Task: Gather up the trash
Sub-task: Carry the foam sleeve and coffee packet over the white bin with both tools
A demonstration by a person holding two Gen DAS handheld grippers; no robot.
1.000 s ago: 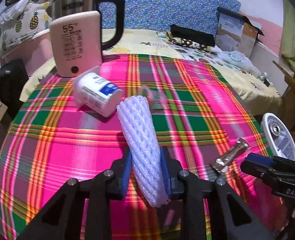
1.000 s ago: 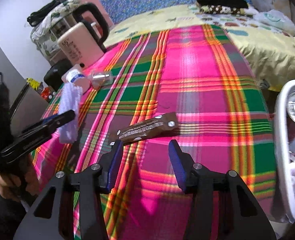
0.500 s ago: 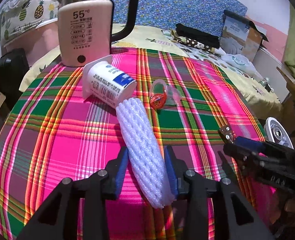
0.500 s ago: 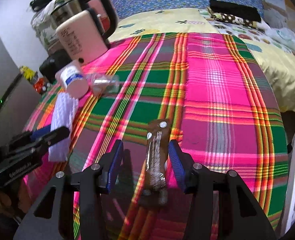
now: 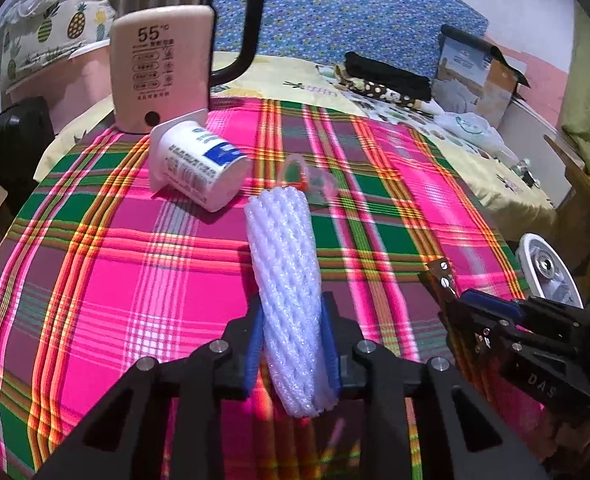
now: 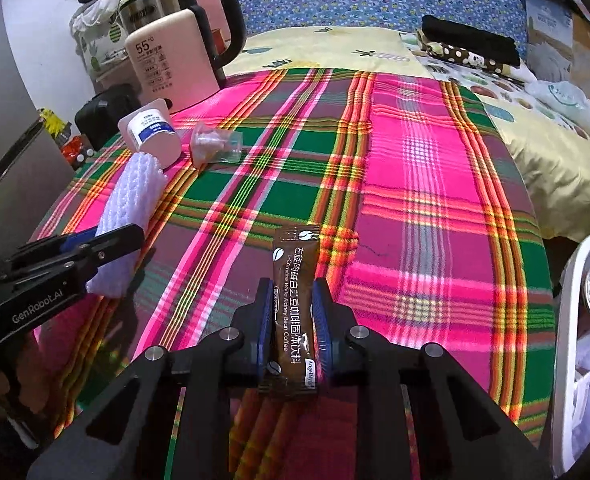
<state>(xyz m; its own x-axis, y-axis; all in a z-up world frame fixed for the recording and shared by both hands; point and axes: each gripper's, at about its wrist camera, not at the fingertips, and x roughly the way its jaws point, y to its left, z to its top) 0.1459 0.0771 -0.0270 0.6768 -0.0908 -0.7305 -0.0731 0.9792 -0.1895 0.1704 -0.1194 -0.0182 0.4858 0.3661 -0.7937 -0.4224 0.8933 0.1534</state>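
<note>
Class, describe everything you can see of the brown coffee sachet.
The coffee sachet is a long, narrow, glossy brown packet with white bean icons, Chinese characters and the words "White Kidney Bean Coffee". It looks sealed and flat. The right gripper has just closed on it: both blue pads press its long edges. It points away from the camera over the plaid cloth; whether it touches the cloth is unclear. In the left view only its end shows.
</note>
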